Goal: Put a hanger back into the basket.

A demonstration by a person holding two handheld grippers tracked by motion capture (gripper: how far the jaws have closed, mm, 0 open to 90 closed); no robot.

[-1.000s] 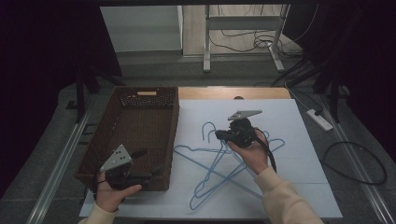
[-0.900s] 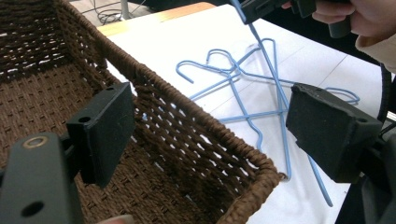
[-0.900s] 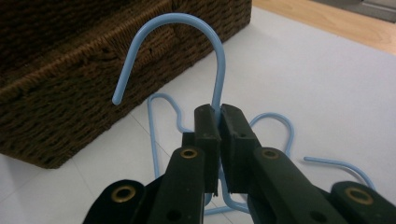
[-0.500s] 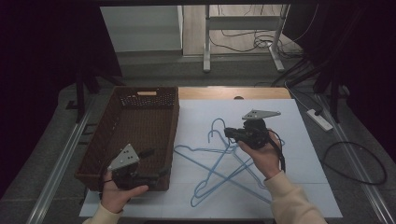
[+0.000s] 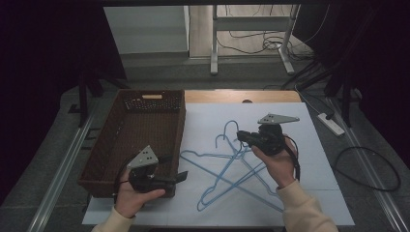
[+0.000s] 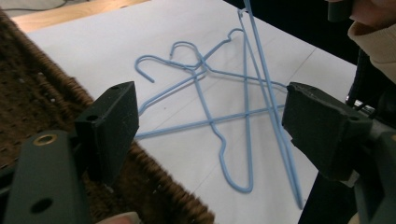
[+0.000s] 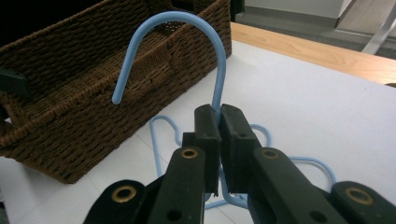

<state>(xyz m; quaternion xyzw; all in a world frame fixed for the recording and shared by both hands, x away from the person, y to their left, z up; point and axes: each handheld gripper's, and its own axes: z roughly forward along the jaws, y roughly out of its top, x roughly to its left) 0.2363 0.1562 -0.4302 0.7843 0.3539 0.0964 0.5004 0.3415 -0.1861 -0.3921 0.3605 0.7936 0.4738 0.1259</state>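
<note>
Blue wire hangers (image 5: 227, 169) lie crossed in a loose pile on the white sheet (image 5: 300, 159). My right gripper (image 5: 240, 136) is shut on the neck of one hanger (image 7: 216, 70), just under its hook, which curves up towards the basket. That hanger's hook end is lifted off the sheet. My left gripper (image 5: 175, 166) stands open at the basket's front right corner, pointing at the pile. Between its pads (image 6: 112, 123) nothing is held, and the hangers (image 6: 205, 79) lie beyond them.
A brown wicker basket (image 5: 104, 154) stands left of the sheet, with nothing seen inside. Its wall (image 7: 70, 93) is close in front of the held hook. Bare wooden tabletop (image 5: 241, 95) shows behind the sheet. Cables and a power strip (image 5: 331, 123) lie on the floor at right.
My right gripper has drawn to the right with the hanger hook in it. My left gripper has shifted right along the basket's front towards the hangers.
</note>
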